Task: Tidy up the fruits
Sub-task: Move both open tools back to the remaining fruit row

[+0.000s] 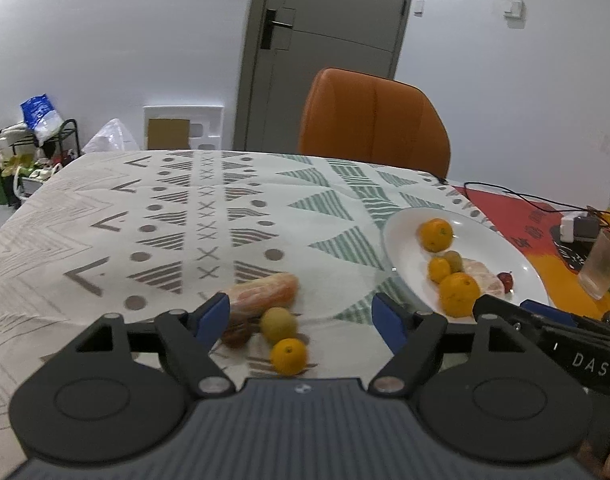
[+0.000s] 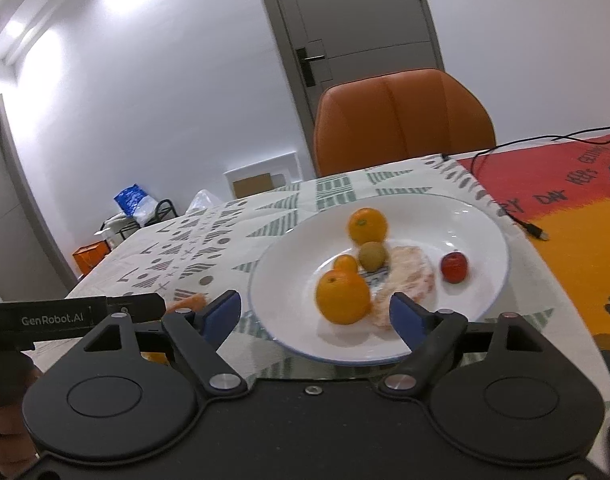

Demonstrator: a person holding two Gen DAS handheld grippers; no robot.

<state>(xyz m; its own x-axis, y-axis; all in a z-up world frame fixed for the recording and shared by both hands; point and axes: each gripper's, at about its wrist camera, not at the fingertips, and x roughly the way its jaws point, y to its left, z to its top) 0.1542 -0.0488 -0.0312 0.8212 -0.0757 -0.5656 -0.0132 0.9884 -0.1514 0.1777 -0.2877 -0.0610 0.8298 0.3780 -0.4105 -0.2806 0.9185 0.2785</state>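
Now your table (image 1: pixel 105 208) carries a white plate (image 2: pixel 481 232) of fruit on its right; the wrapped pomelo wedge (image 1: pixel 265 294) lies leftward, long axis running left-right, between your left gripper (image 1: pixel 301 320) fingers, spread like your right gripper (image 2: pixel 317 314).

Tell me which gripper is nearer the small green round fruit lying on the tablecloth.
Left. The left gripper has the green fruit between its open fingers; the right gripper hovers over the white plate.
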